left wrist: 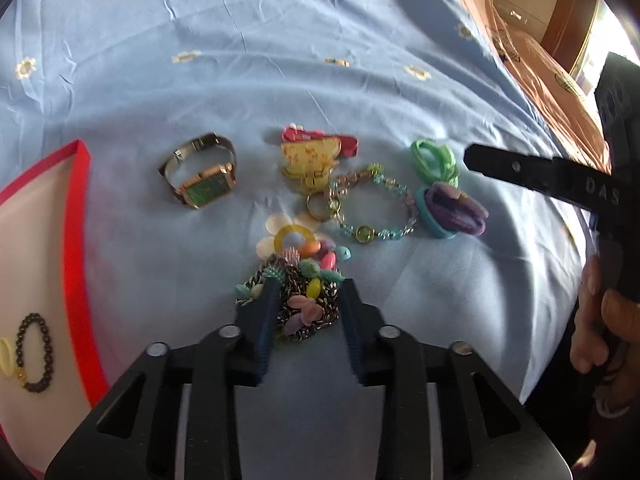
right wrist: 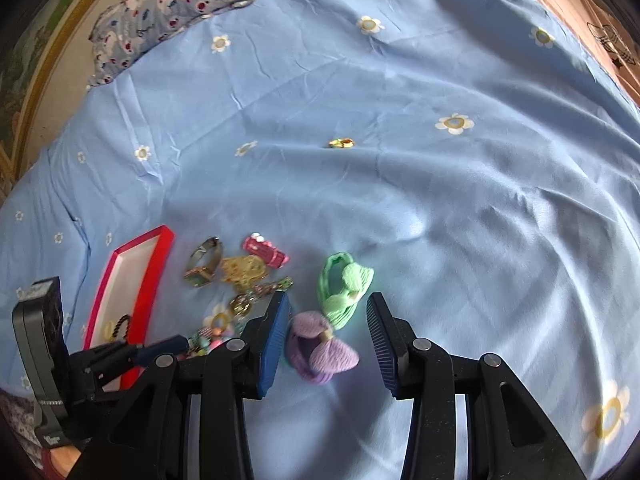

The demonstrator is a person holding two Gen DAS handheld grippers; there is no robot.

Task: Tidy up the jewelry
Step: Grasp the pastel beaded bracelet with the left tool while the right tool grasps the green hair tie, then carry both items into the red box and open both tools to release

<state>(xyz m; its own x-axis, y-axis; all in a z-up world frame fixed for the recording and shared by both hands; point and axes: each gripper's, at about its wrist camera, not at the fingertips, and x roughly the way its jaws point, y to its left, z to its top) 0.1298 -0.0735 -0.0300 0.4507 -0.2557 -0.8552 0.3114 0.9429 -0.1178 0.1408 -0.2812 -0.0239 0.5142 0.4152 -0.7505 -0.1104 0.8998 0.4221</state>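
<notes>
Left gripper [left wrist: 308,292]: jaws spread, straddling the beaded chain necklace [left wrist: 298,300] heaped on the blue bedsheet [left wrist: 280,60].
Right gripper [right wrist: 328,312]: jaws wide, purple hair tie [right wrist: 320,350] between them, green hair tie [right wrist: 344,288] at 12 o'clock.
Red box [left wrist: 78,220]: 9 o'clock of necklace, holds black bead bracelet [left wrist: 34,352].
Wristwatch [left wrist: 200,176]: 11 o'clock of necklace.

On the bed [left wrist: 200,60] lie one watch [left wrist: 200,176], one red box [left wrist: 76,216], and two knitted hair ties: one green [left wrist: 434,158], one purple [left wrist: 454,210]. There are three bracelets: a black bead one [left wrist: 34,354] in the box, a blue-green beaded one [left wrist: 372,204], and a chain one with pastel charms [left wrist: 304,300]. One gold ring [left wrist: 318,208], one yellow clip [left wrist: 310,160], one pink clip [left wrist: 320,138] and one pillow [right wrist: 168,8]. Two claws: left [left wrist: 308,316] and right [right wrist: 328,344].
</notes>
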